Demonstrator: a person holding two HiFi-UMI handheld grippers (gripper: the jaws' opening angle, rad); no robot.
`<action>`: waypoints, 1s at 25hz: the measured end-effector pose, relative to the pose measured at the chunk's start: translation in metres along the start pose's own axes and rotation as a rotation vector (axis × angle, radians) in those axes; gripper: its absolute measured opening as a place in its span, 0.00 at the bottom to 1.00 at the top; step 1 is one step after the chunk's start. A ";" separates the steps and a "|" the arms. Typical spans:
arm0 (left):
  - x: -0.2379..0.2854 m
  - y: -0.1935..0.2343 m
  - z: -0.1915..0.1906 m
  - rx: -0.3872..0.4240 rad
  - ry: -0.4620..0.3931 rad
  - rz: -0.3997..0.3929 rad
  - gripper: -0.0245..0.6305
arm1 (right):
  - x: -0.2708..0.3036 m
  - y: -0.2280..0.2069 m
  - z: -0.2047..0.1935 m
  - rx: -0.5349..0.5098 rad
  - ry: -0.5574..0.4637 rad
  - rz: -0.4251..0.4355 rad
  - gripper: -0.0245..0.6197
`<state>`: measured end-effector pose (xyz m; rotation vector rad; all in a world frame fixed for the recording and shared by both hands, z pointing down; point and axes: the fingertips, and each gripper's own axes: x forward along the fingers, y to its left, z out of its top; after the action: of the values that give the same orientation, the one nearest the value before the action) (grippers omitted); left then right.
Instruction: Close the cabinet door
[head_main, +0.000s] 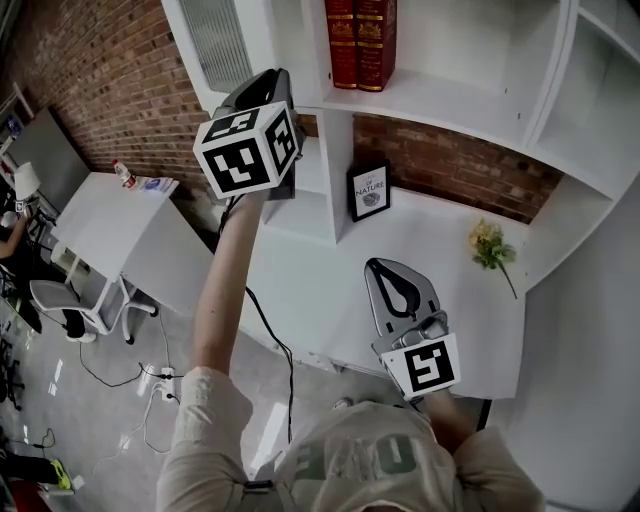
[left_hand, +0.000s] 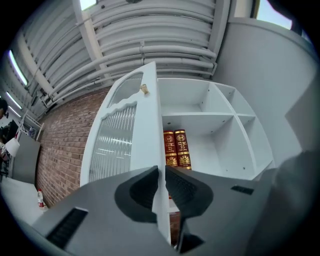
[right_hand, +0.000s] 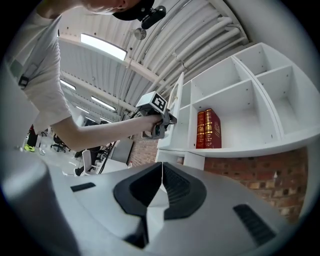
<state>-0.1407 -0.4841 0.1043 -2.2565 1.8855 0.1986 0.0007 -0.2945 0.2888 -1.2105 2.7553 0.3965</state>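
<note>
The white cabinet door (head_main: 215, 40) with ribbed glass stands open at the left of the shelf unit. In the left gripper view its front edge (left_hand: 150, 125) runs straight between the jaws, and a small knob (left_hand: 144, 89) sits higher up. My left gripper (left_hand: 161, 171) is shut on that edge, raised high at arm's length (head_main: 272, 82). The right gripper view shows it against the door (right_hand: 169, 119). Two red books (head_main: 360, 40) stand on the open shelf. My right gripper (head_main: 380, 268) hangs low over the white counter, shut and empty (right_hand: 162, 169).
A framed picture (head_main: 369, 190) and a sprig of yellow flowers (head_main: 487, 243) lie on the white counter (head_main: 310, 290). At the left stand a white desk (head_main: 100, 215) with a bottle (head_main: 124, 174) and a chair (head_main: 60, 300). Cables trail on the floor.
</note>
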 end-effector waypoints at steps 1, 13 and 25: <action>0.002 -0.001 -0.001 -0.009 0.001 -0.004 0.12 | 0.000 0.001 -0.001 -0.002 0.001 0.000 0.06; 0.033 -0.008 -0.008 -0.005 0.016 0.010 0.11 | -0.011 -0.027 -0.009 -0.011 0.029 -0.081 0.06; 0.058 -0.015 -0.015 -0.008 0.022 -0.012 0.11 | -0.004 -0.040 -0.016 -0.027 0.037 -0.098 0.06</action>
<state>-0.1156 -0.5400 0.1064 -2.2839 1.8843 0.1810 0.0334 -0.3221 0.2973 -1.3666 2.7160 0.4058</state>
